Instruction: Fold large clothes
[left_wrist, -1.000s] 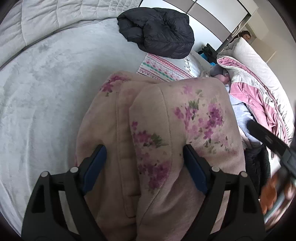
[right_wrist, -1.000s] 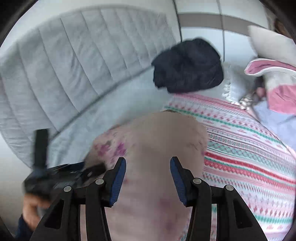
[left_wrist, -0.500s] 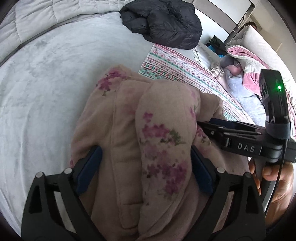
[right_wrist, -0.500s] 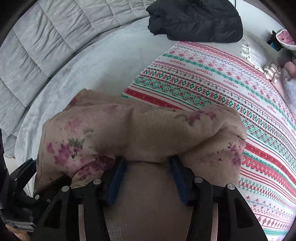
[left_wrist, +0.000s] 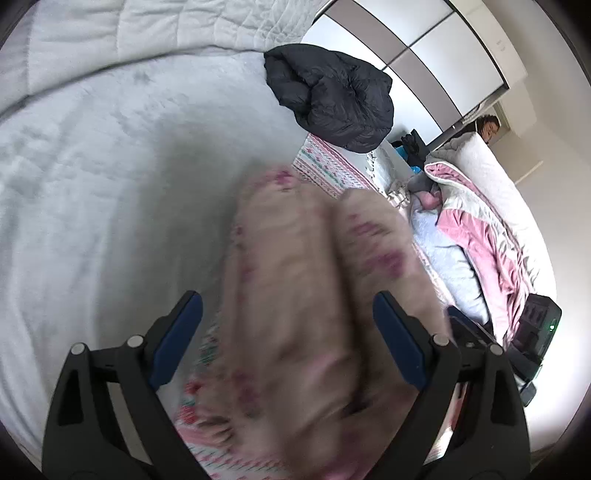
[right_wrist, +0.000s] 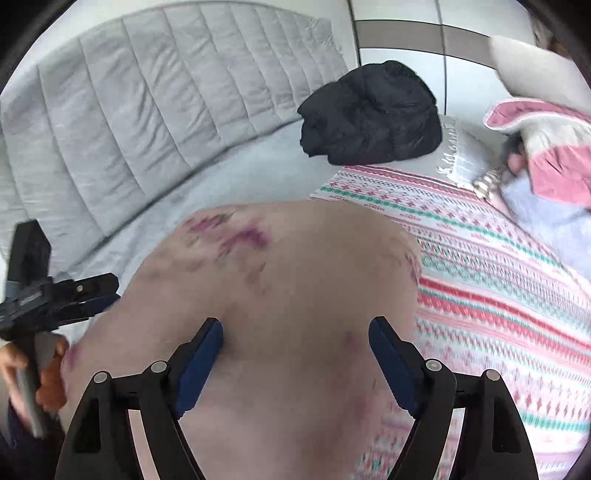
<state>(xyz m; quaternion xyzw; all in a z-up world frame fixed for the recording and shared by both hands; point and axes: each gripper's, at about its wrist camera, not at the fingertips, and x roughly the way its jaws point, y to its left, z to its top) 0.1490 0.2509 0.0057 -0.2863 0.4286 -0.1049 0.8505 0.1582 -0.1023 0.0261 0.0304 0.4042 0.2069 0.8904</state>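
A beige fleece garment with purple flowers (left_wrist: 295, 277) lies folded in a thick bundle, partly on a striped knit blanket. It is motion-blurred in the left wrist view. My left gripper (left_wrist: 286, 299) straddles the bundle with its jaws wide; a gap shows beside the left pad (left_wrist: 177, 332). My right gripper (right_wrist: 295, 325) is over the same garment (right_wrist: 295, 266). Its jaws are opening and the cloth lies between them, no longer pinched. The left gripper (right_wrist: 107, 291) also shows at the left edge of the right wrist view, held by a hand.
A black puffer jacket (right_wrist: 369, 114) sits at the far end of the grey bed cover (left_wrist: 92, 184). The striped knit blanket (right_wrist: 498, 277) spreads to the right. A pink and grey quilt (left_wrist: 480, 229) is heaped at the far right, and a padded grey headboard (right_wrist: 147, 110) runs along the back.
The right jaws have spread apart and let go of the cloth fold they pinched. The right gripper has drawn out of the left view's middle to its right edge. Both hands have shifted.
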